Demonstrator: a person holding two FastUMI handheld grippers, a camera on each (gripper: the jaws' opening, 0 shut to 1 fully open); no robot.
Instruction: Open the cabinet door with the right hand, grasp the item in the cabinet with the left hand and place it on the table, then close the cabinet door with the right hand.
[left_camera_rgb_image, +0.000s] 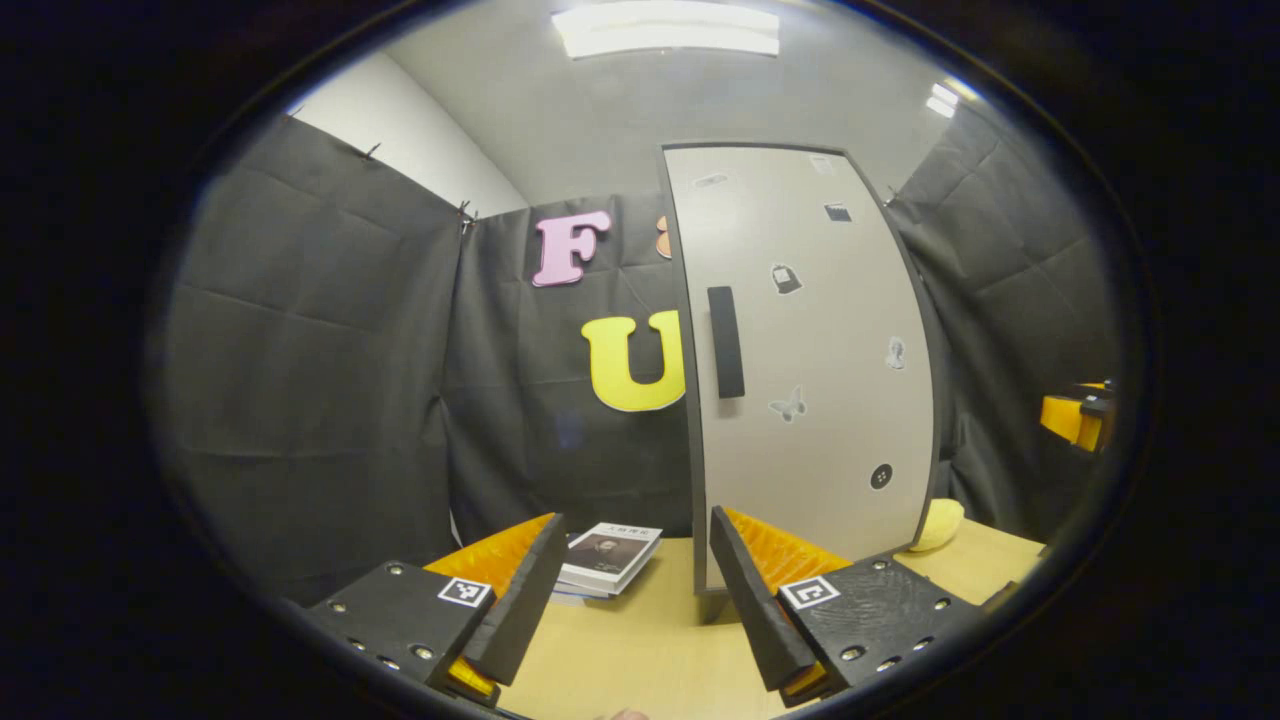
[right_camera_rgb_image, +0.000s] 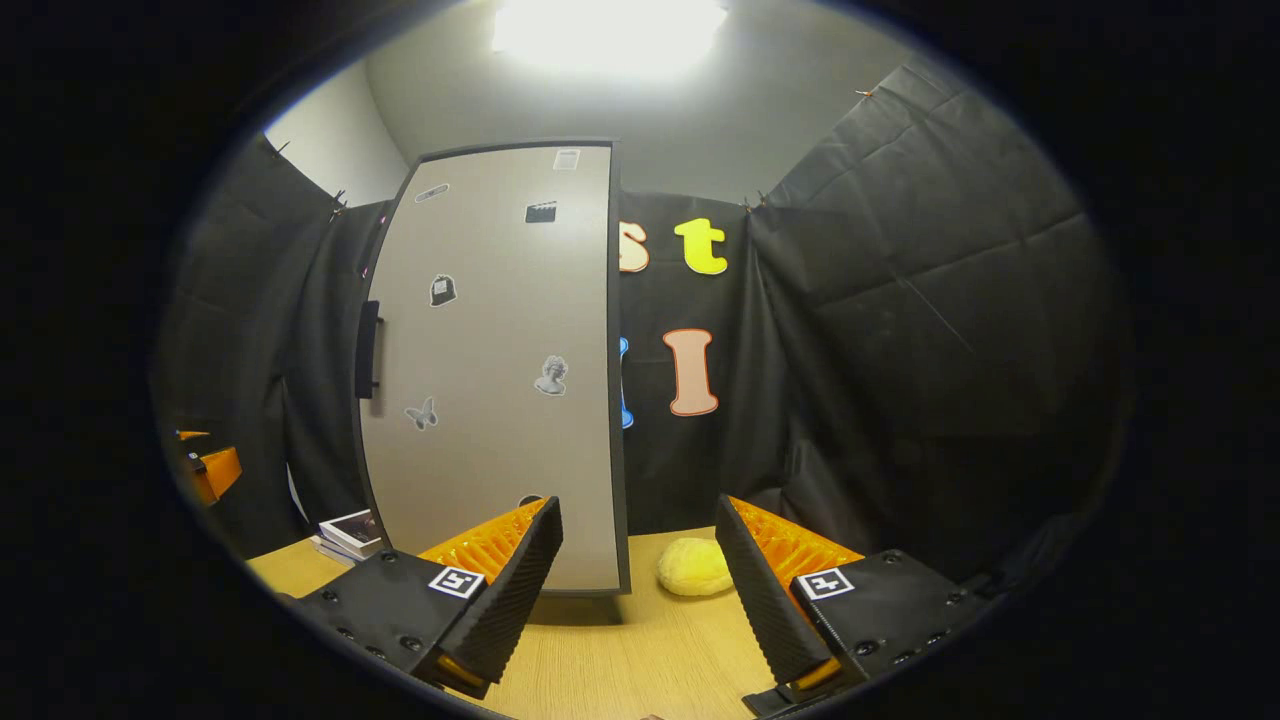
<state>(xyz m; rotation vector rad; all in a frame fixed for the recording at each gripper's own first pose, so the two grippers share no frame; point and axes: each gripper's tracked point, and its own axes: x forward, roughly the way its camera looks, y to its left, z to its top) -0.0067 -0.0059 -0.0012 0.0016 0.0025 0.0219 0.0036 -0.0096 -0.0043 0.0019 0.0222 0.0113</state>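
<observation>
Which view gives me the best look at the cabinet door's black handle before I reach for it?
The left gripper view: the black vertical bar handle faces the camera, full length, on the grey cabinet door. The right gripper view shows the handle edge-on at the door's far side, thin and dark.

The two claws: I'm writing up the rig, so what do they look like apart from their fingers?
Both look alike. The left claw and the right claw each have two wedge-shaped fingers with ribbed inner faces, backed by ridged orange blocks. Each finger is carried on a flat black plate studded with screws, bearing a small square black-and-white marker.
</observation>
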